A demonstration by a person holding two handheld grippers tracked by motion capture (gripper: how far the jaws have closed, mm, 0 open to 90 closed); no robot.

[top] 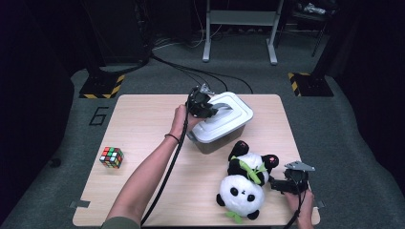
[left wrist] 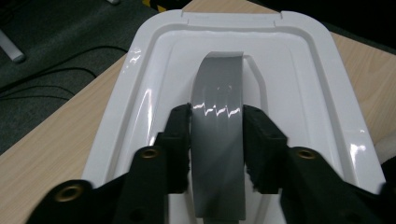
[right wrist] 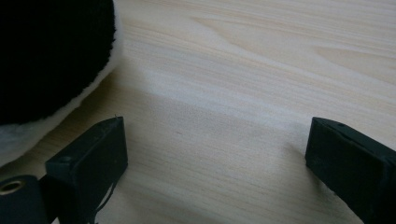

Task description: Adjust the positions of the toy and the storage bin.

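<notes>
Now, my left gripper (left wrist: 216,135) straddling the grey handle (left wrist: 218,93) of the white lid (left wrist: 327,93), pads touching, right gripper (right wrist: 217,154) jaws apart, panda (top: 246,183) at 9 o'clock.

A white lid (top: 232,109) with a raised rim and rounded corners is seated on a grey box (top: 217,138) at the middle of the far half of the table (top: 143,124), turned at an angle to its edges. A glossy grey handle (left wrist: 218,116) is arched along the lid's sunken middle (left wrist: 285,93). The handle is flanked closely on both sides by the jaws of the left gripper (left wrist: 217,140); whether it is pressed cannot be told
</notes>
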